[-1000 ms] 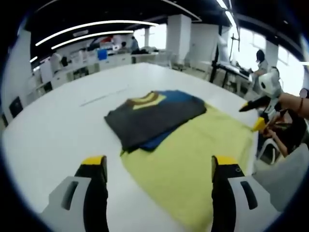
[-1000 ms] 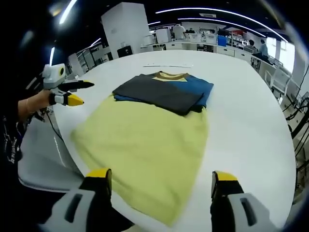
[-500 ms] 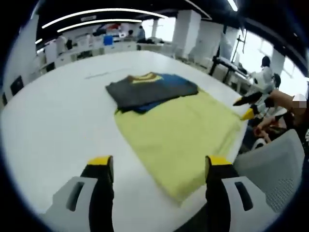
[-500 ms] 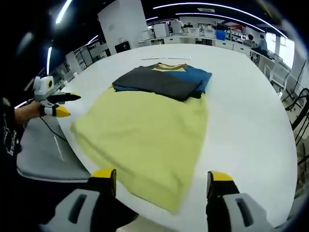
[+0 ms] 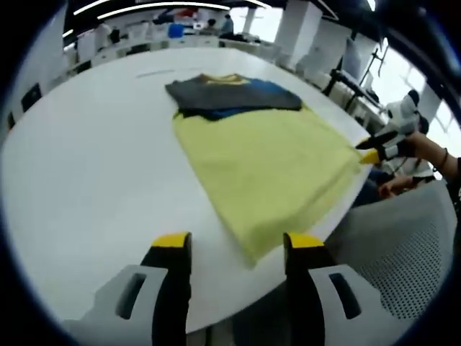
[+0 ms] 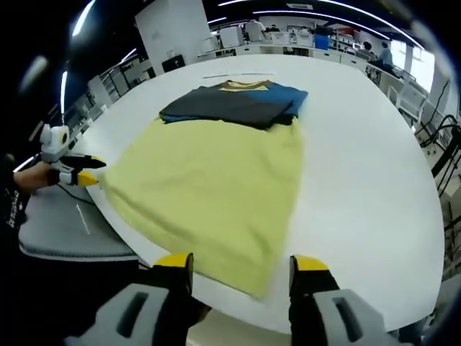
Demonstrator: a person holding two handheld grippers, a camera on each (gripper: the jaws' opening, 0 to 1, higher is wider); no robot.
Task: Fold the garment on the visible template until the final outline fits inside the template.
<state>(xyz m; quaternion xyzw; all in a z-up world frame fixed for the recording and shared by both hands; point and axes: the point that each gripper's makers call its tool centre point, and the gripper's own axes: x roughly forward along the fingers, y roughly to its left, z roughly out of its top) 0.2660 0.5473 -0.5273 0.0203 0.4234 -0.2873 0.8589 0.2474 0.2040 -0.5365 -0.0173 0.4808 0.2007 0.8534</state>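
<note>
1. Nearest to us, our left gripper [image 5: 232,249] hung released, its yellow-tipped jaws apart with nothing between them, just short of the near corner of the yellow garment [image 5: 270,166]. Our right gripper [image 6: 241,267] was likewise released, jaws apart and empty, hovering over the near hem of the same yellow garment [image 6: 209,191].

2. The yellow garment lay spread flat on the white table [image 5: 86,166], and its near hem reached the table's near edge. We judged this the main risk: a pull toward us could have dragged the hem off the edge and the cloth might have slid down toward the grey chair [image 5: 407,238] below.

3. In the right gripper view, our left gripper [image 6: 68,176] showed at the garment's left corner, beside the table edge; we could not tell whether it touched the cloth. Pinching only one layer there, or a shallow bite, could have let the corner slip mid-fold and left a skewed outline.

4. Farther off, a folded dark grey and blue garment [image 6: 234,104] sat at the far end of the yellow one, overlapping it. We judged that folding the yellow cloth forward carelessly could have covered or shoved it.

5. We could not make out any template outline on the table, so judging the fit risked error.
</note>
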